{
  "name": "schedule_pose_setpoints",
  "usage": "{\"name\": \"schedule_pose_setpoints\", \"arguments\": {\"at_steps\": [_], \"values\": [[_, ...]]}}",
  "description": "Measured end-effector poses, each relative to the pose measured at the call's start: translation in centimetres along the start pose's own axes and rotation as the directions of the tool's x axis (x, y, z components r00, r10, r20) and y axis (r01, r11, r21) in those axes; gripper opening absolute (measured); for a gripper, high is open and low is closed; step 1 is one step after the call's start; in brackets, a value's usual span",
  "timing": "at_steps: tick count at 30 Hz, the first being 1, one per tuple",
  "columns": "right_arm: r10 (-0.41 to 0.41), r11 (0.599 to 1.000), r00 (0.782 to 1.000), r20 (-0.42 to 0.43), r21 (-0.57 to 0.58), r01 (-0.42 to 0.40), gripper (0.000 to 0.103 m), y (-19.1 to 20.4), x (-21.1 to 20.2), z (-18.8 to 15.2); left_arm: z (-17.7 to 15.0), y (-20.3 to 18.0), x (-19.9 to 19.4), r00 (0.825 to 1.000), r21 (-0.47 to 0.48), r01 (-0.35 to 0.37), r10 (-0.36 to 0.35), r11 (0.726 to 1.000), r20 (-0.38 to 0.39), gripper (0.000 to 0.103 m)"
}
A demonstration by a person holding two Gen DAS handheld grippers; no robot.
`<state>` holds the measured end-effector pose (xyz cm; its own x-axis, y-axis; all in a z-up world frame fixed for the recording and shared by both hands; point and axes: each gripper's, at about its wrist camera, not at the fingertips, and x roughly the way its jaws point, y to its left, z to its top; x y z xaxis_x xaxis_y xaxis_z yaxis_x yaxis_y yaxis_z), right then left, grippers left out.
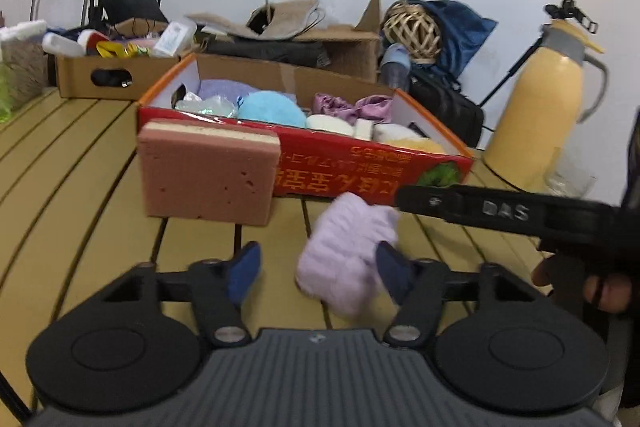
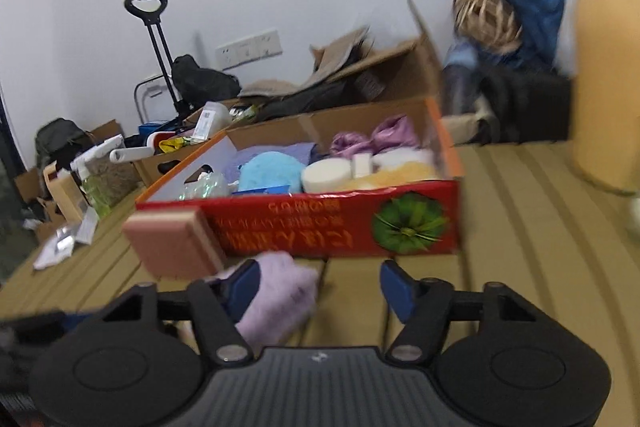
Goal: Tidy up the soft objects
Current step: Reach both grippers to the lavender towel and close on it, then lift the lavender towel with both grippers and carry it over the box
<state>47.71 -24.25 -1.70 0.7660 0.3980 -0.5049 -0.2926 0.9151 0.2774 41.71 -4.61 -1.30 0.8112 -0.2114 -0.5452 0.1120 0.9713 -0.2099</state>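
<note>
- The lilac cloth [image 1: 348,259] is lying on the counter [image 1: 80,155], just in front of the red box [image 1: 360,163] and beside the pink sponge [image 1: 208,175], which is standing against the box's near wall.
- My left tongs [image 1: 316,271] are standing partly open, with the cloth bunched by the right pad; I cannot tell whether that pad is touching it, and nothing is being squeezed.
- My right tongs [image 2: 320,287] are also standing partly open and holding nothing; the cloth [image 2: 276,299] is sitting at their left pad, not between the pads.
- I am judging the cloth light, limp and fluffy: it should sag and trail, so I am favouring a pinch on the thick middle fold, not a loose edge.
- Its long axis is running from the box's near wall back towards me, slightly slanted; blur is hiding its ends.
- The sponge looks light and springy, squashing under a hard pinch.
</note>
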Motion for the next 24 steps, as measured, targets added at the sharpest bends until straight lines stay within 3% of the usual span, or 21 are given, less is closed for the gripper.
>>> {"name": "schedule_pose_setpoints", "arguments": {"at_steps": [1, 3, 5, 7, 8, 10, 12, 15, 18, 19, 22, 24], "values": [[0.008, 1.000, 1.000, -0.022, 0.007, -0.008, 0.057, -0.2, 1.5, 0.4, 0.0, 0.4, 0.8, 1.000, 0.002, -0.012, 0.012, 1.000, -0.010, 0.049], [0.021, 1.000, 0.998, -0.066, 0.005, -0.020, 0.049, -0.3, 4.0, 0.7, 0.1, 1.7, 1.6, 1.000, -0.031, -0.026, 0.025, 0.999, -0.012, 0.048], [0.059, 0.998, 0.992, -0.111, 0.028, -0.056, 0.027, -0.6, 5.2, 0.3, 0.4, 2.6, 1.6, 0.996, -0.051, -0.089, 0.090, 0.995, 0.003, 0.044], [0.084, 0.993, 0.983, -0.161, 0.100, -0.069, 0.019, -0.7, 4.0, -0.4, 0.8, 3.4, 0.8, 0.989, -0.071, -0.137, 0.141, 0.988, 0.055, 0.046], [0.101, 0.992, 0.984, -0.148, 0.097, -0.087, 0.019, -0.3, 2.6, -0.9, 0.8, 3.9, 0.3, 0.989, -0.089, -0.123, 0.129, 0.988, 0.067, 0.053], [0.104, 0.994, 0.988, -0.111, 0.054, -0.099, 0.020, 0.7, -0.1, -2.2, 1.1, 4.9, -0.3, 0.995, -0.153, -0.067, 0.077, 0.986, 0.059, 0.056], [0.108, 0.991, 0.992, -0.063, 0.086, -0.103, 0.021, 0.5, -1.4, -2.7, 1.1, 5.0, -0.8, 0.999, -0.188, -0.013, 0.019, 0.982, 0.033, 0.063], [0.057, 0.995, 0.998, -0.008, 0.077, -0.056, 0.029, -0.2, -1.5, -2.3, 0.7, 4.0, -1.5, 0.997, -0.157, 0.076, -0.075, 0.985, 0.009, 0.083], [0.093, 0.993, 0.995, -0.041, 0.072, -0.090, 0.036, -0.7, 0.3, -2.0, -0.2, 2.1, -1.3, 0.996, -0.070, 0.087, -0.087, 0.994, 0.004, 0.083], [0.097, 0.993, 0.994, -0.056, 0.065, -0.094, 0.039, -0.8, 0.8, -2.1, -0.4, 1.6, -0.9, 0.997, -0.052, 0.079, -0.079, 0.996, -0.011, 0.078], [0.110, 0.992, 0.990, -0.093, 0.078, -0.102, 0.036, -0.4, 1.7, -3.1, -0.8, 1.7, -0.2, 0.994, -0.074, 0.089, -0.093, 0.993, -0.059, 0.045], [0.112, 0.992, 0.989, -0.094, 0.070, -0.105, 0.028, 0.0, 0.7, -4.0, -0.9, 2.4, -0.3, 0.995, -0.095, 0.083, -0.089, 0.992, -0.052, 0.036]]}}
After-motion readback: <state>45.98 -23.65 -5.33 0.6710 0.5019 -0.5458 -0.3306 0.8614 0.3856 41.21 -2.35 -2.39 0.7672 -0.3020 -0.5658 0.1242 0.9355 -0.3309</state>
